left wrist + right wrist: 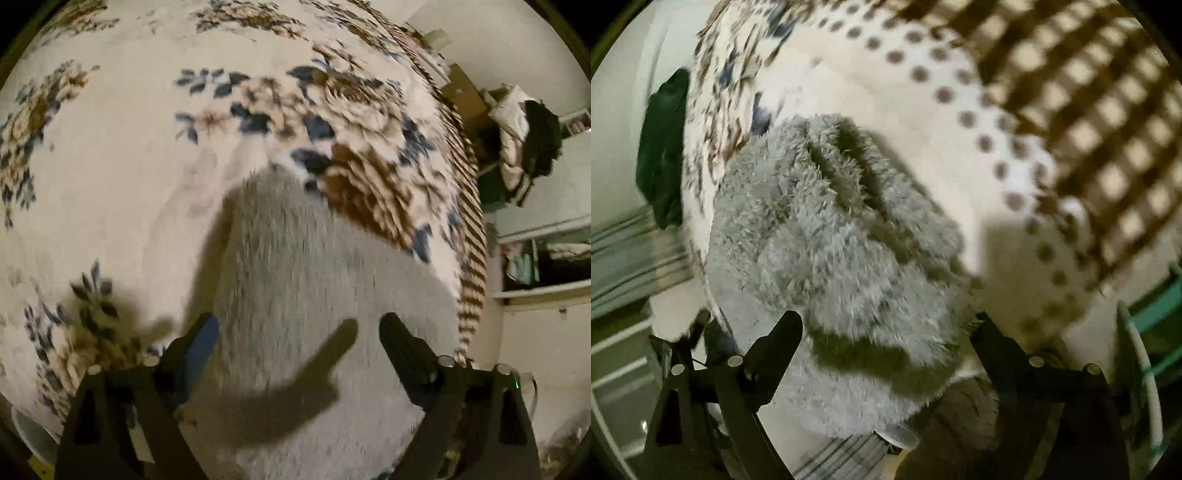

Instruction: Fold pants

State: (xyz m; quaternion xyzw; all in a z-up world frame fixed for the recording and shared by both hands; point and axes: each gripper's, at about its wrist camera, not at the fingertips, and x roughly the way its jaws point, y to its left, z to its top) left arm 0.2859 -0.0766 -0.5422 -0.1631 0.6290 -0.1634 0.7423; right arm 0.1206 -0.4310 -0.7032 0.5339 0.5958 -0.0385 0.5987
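The pants (314,280) are grey and fuzzy and lie on a cream floral blanket (122,155). In the left wrist view they spread flat from the middle down to the bottom edge. My left gripper (297,332) is open, its two fingers held apart just above the grey fabric. In the right wrist view the pants (842,251) are bunched into thick folds with a dark crease near the top. My right gripper (886,332) is open, its fingers on either side of the near fold without closing on it.
The blanket's striped edge (472,258) drops off at the right, with shelves (546,258) and a pile of clothes (524,140) beyond. In the right wrist view a dotted and checked part of the blanket (1071,110) lies behind the pants, and a dark garment (663,147) lies at the left.
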